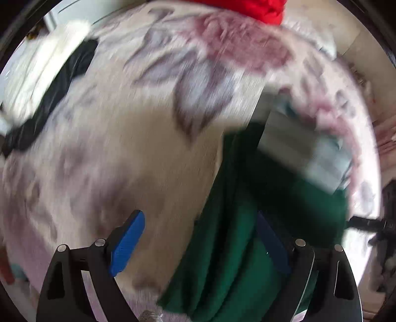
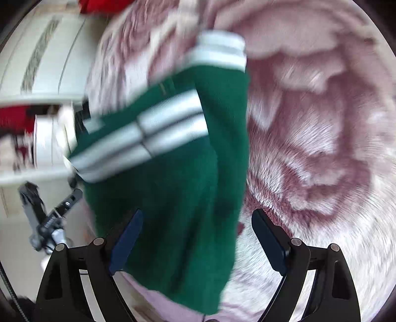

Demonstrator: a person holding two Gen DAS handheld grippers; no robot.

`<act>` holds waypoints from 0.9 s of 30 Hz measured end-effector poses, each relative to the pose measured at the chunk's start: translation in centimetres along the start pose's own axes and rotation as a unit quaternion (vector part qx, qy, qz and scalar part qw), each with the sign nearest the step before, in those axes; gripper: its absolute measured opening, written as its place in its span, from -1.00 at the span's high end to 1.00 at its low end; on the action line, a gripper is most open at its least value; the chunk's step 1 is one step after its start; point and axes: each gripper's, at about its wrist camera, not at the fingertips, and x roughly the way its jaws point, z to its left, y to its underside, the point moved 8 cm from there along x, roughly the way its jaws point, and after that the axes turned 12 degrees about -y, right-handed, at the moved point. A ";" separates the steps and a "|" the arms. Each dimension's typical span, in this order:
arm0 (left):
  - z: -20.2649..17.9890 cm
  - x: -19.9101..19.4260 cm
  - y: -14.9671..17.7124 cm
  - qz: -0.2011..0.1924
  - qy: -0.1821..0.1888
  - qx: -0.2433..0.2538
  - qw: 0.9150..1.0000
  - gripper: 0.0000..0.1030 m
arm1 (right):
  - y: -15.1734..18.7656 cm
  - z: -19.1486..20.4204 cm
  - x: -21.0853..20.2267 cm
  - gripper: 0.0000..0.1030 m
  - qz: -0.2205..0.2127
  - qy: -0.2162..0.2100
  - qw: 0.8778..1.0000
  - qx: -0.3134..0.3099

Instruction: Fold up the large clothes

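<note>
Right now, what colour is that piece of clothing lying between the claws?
Dark green garment with white stripes; the right wrist view shows it best.

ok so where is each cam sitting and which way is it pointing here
Left wrist: on the left gripper, looking steeply down past its open blue fingers at the floral blanket, green top to the right.
Right wrist: on the right gripper, angled down past its open fingers at the green top with white stripes, blanket to the right.
Shared: green top, blanket, a red item at the top edge.
</note>
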 end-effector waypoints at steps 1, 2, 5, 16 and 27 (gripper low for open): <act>0.1 0.7 1.2 0.009 -0.006 -0.001 1.000 -0.77 | -0.2 -0.9 1.5 -0.77 0.010 -0.014 1.000 -0.004; 0.2 1.5 2.4 0.011 -0.009 -0.008 1.000 -0.77 | -0.5 -1.4 2.5 -0.77 0.014 -0.029 0.999 -0.004; 1.2 1.5 3.4 -0.002 0.000 -0.045 0.999 -0.77 | -2.5 -1.7 5.5 -1.00 0.027 -0.103 0.994 0.000; 5.3 -2.7 6.2 -0.027 -0.060 -0.101 0.993 -0.77 | 0.1 0.8 2.4 0.31 -0.125 -0.235 0.953 0.143; 6.8 -0.6 15.9 0.014 -0.140 -0.030 0.990 -0.77 | 30.1 -6.8 0.6 -0.17 -0.160 -0.243 0.829 0.478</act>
